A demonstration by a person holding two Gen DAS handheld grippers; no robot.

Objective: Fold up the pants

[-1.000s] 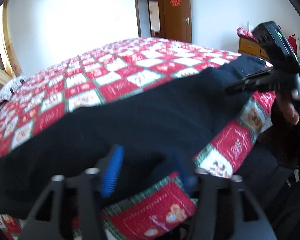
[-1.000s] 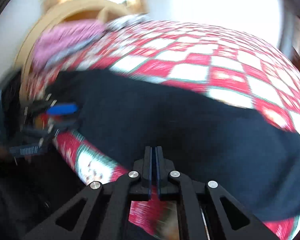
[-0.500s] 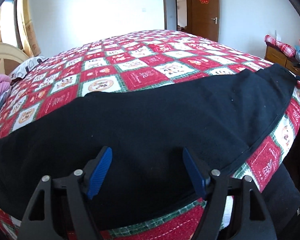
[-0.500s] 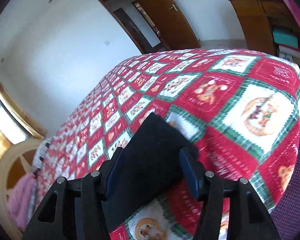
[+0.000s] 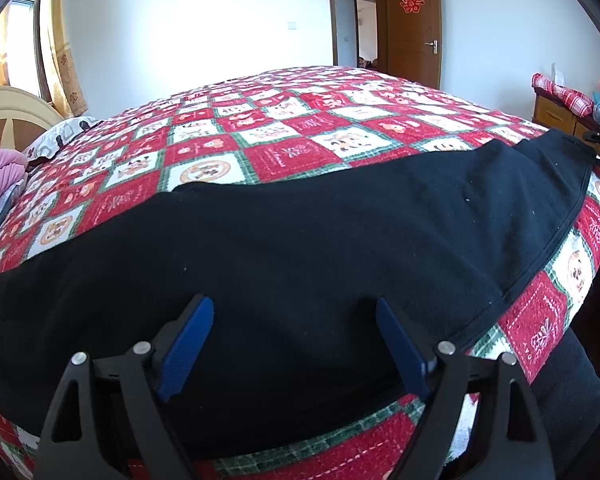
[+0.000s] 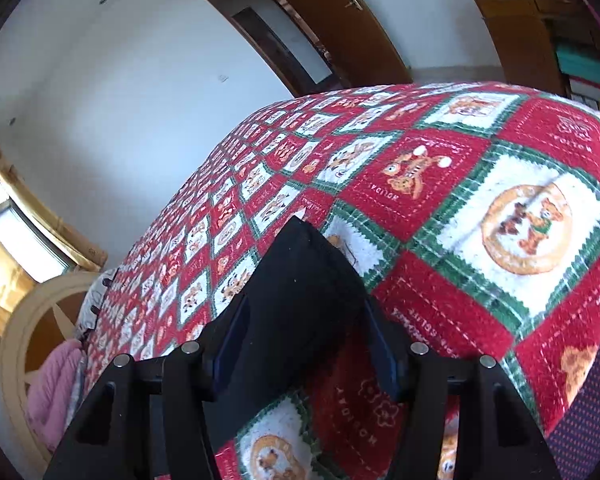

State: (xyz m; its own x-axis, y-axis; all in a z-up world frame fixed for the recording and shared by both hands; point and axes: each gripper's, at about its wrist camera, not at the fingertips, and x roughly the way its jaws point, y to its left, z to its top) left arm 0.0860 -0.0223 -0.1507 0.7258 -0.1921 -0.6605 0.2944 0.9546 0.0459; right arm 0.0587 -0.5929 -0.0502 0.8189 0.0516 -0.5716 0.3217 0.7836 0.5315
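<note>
- Left claw [image 5: 290, 344]: blue pads spread wide and opening further, hovering over the near edge of the black pants [image 5: 300, 240]; cloth shows in the gap between the fingers, but neither pad presses on it.
- Right claw [image 6: 306, 344]: fingers parted, set on either side of a narrow end of the pants [image 6: 300, 292]; the left pad lies against the cloth edge, the right pad stands just beside it; whether either pad presses the cloth cannot be told.
- Pants, left wrist view: laid flat and lengthwise along the near side of the bed, spanning almost the full width of the view, with a stitched seam running along the right-hand near edge.
- Pants, right wrist view: one tapering end reaches away from the claw and stops near the bed's corner.
- Quilt [image 5: 284, 152]: red, white and green patchwork, covering the bed beneath and beyond the pants.
- Pink bedding [image 5: 0, 176] and a wooden headboard [image 5: 12, 108]: at the far left.
- Brown door [image 5: 412, 24]: in the far wall, standing open.
</note>
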